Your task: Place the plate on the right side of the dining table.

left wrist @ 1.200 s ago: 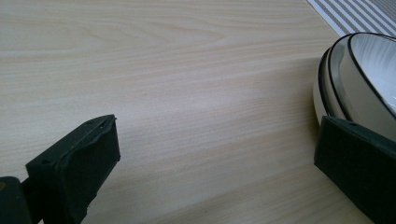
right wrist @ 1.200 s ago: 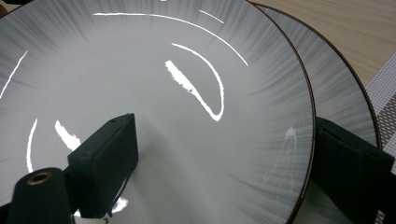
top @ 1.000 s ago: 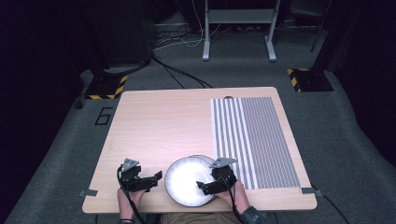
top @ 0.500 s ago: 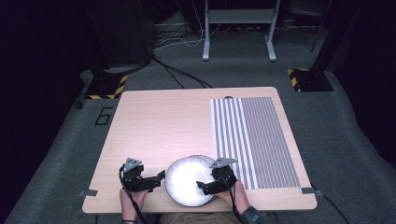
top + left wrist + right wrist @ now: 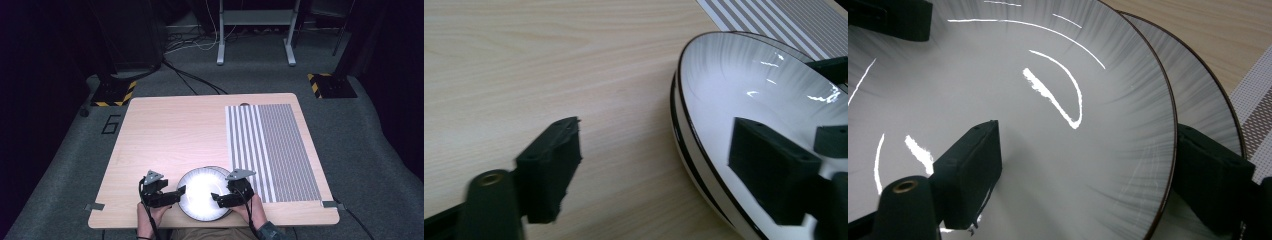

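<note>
As both grippers straddle the top plate point(image 5: 1048, 100) of 2 | left gripper point(image 5: 674, 170) closing, unclamped; right gripper point(image 5: 1088, 175) spread astride rim | risk: lower plate point(image 5: 1198, 95) dragged, top slipping

- lower plate point(image 5: 1208, 107): mostly hidden under top plate point(image 5: 1038, 115), just a rim sliver past it
- top plate near edge cut off by frame
- left tongs point(image 5: 664, 170) near-side blurred

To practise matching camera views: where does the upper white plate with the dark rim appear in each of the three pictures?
High view: the upper plate lies at the table's near edge, between the two grippers.
Left gripper view: right half, its rim curving between the jaws.
Right gripper view: it covers most of the picture.
Shared landmark: the striped mat, beside the plate.
</note>
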`<state>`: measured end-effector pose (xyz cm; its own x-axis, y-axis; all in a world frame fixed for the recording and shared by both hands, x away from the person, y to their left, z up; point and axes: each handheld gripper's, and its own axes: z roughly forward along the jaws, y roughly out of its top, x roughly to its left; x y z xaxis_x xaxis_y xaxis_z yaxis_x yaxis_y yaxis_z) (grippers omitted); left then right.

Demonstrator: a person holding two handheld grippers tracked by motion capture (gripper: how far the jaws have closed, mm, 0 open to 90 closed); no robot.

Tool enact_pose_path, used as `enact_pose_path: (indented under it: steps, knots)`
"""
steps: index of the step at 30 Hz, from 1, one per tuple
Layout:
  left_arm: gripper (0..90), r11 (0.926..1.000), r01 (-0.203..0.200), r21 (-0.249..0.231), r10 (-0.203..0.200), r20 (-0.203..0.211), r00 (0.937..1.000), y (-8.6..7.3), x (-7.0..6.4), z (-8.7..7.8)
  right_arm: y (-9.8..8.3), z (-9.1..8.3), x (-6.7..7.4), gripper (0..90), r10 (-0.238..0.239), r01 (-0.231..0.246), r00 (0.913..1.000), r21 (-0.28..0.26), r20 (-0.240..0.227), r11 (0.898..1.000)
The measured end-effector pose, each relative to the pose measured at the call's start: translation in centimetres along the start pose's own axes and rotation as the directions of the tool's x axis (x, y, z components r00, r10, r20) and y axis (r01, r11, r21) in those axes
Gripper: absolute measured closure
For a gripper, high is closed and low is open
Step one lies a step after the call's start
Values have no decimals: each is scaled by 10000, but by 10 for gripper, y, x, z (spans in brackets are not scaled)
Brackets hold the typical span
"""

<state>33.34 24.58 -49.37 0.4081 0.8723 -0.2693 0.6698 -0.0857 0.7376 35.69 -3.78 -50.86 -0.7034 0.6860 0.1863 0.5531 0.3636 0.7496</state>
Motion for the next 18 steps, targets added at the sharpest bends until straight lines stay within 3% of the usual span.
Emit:
enact_pose_path:
  steps: [4, 10, 11, 13, 18]
  knots:
    - [340, 9999, 6, 164, -15, 552, 9985, -2, -1, 3, -2, -2, -4, 297, 106, -106, 9999, -191, 35, 9998]
    - [474, 9998, 21, 194, -33, 647, 9979, -2, -6, 5, -3, -4, -7, 378, 256, -253, 9996, -283, 126, 9993]
    - [501, 9998, 67, 197, -80, 648, 9979, -2, -8, 5, -3, -5, -9, 460, 374, -366, 9991, -343, 214, 9987]
    - [538, 9997, 93, 247, -109, 641, 9979, -1, -11, 5, -4, -6, -12, 528, 508, -497, 9983, -413, 275, 9979]
    - [600, 9996, -12, 287, -8, 684, 9977, 0, -16, 6, -4, -7, -17, 589, 610, -603, 9980, -441, 160, 9972]
